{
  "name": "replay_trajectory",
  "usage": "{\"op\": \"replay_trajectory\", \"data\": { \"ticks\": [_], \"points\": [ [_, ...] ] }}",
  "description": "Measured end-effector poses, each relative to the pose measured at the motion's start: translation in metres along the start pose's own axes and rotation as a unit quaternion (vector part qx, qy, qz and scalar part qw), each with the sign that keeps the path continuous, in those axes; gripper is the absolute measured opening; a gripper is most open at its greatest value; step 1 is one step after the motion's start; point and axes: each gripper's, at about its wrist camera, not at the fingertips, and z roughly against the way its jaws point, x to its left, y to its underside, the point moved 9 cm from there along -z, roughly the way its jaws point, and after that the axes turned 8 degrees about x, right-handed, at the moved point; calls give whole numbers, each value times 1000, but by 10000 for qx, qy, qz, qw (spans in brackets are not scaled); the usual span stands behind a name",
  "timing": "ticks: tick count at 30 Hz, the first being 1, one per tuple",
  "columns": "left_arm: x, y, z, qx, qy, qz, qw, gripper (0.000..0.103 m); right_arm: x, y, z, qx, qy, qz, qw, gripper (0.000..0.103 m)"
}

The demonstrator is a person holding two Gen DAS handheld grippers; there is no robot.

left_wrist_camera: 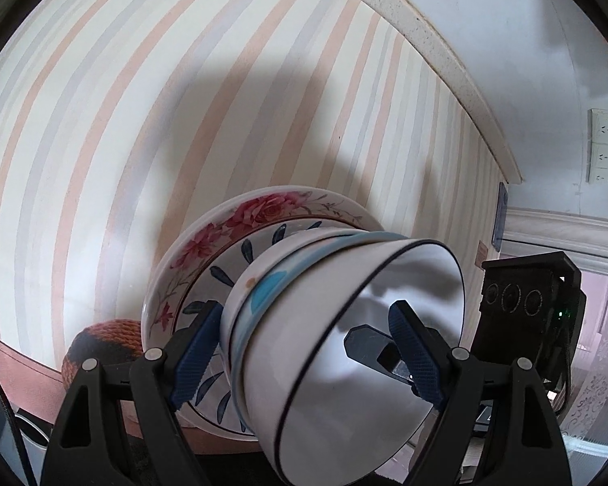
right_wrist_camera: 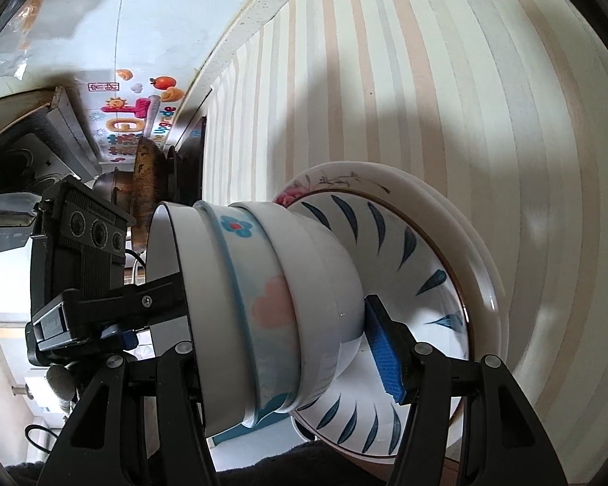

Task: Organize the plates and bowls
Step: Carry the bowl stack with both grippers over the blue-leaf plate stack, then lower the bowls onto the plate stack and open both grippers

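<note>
On striped tabletop [left_wrist_camera: 142, 101], crockery stack [left_wrist_camera: 304, 283]; white wall [left_wrist_camera: 527, 40] behind.

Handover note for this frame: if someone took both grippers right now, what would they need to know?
Left gripper: jaws clamped across the nested bowls, one finger inside the top bowl, one outside.
Right gripper: jaws grip the same bowls from the opposite side.
Things: three bowls nested on a blue-leaf plate, itself on a rose plate, over the striped tabletop.
Done: everything stacked.
Left: cannot tell whether the stack rests on the tabletop; settle it, then release both.
</note>
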Motion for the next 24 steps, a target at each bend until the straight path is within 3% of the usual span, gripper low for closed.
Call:
{"op": "replay_trajectory", "data": {
  "ticks": [7, 12, 18, 24],
  "points": [
    [-6, -3, -4, -22, -131, -210, 9997, 82, -2, 0, 2, -14, 41, -51, 10000, 62],
    [-4, -1, 3, -263, -596, -388, 9971, 82, -3, 5, 1, 37, 213, -22, 9998, 61],
    [10, 5, 16, -488, -882, -257, 9946, 82, -7, 13, 1, 71, 445, -19, 9990, 62],
    [16, 13, 37, -891, -1341, -406, 9861, 82, 2, 17, 18, -208, 923, 226, 9953, 62]
  ]
}}
